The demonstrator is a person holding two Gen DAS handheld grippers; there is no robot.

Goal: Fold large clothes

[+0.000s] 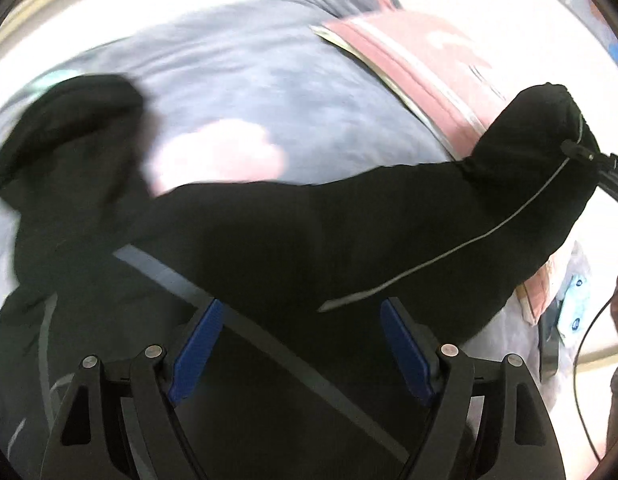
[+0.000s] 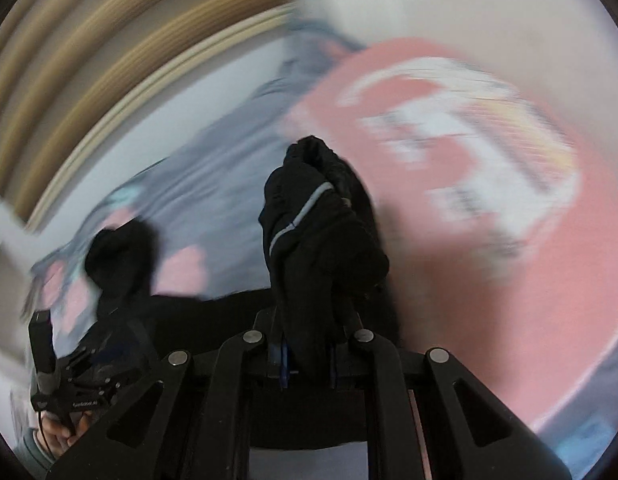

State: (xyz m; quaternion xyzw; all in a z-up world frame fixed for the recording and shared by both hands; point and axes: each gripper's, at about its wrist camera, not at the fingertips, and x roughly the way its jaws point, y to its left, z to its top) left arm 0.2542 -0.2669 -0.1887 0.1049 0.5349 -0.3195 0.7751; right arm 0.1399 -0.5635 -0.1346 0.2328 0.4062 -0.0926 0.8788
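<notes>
Garment: black garment (image 1: 293, 240) with thin pale piping, large, partly lifted off a bed; one long section, seemingly a sleeve or leg, stretches out to the right of the left wrist view, the rest lies bunched below and to the left.
Surface: grey-blue bedsheet (image 1: 237, 68) with pale pink patches; it serves as the folding surface.
Neighbouring item: pink bedding or cushion (image 1: 425, 64) with white print, beside the garment, at the far right of the sheet; not touching the lifted end as far as can be told.
Right gripper (image 2: 309, 356): jaws nearly together, clamped on a bunched end of the garment, which rises in a wad above the fingertips; the pinch holds the end so that it can be carried.
Same gripper, left wrist view: tip seen at the far end of the stretched section (image 1: 581, 156), cloth taut between there and the main heap.
Left gripper (image 1: 299, 340): blue pads (image 1: 197, 344) stand wide apart, nothing pressed between them; black cloth lies beneath and beyond them.
Left gripper, right wrist view: seen low at left (image 2: 77, 384), held in a person's hand (image 2: 59, 436).
Step, judged: one end is drawn out to straighten it before laying it over the body.
Progress, judged: early; the bulk is unfolded and rumpled.
Risk, judged: the end may slip if pulled hard against the heap.
Image quality: heavy blur in both views; fine detail unreadable.
</notes>
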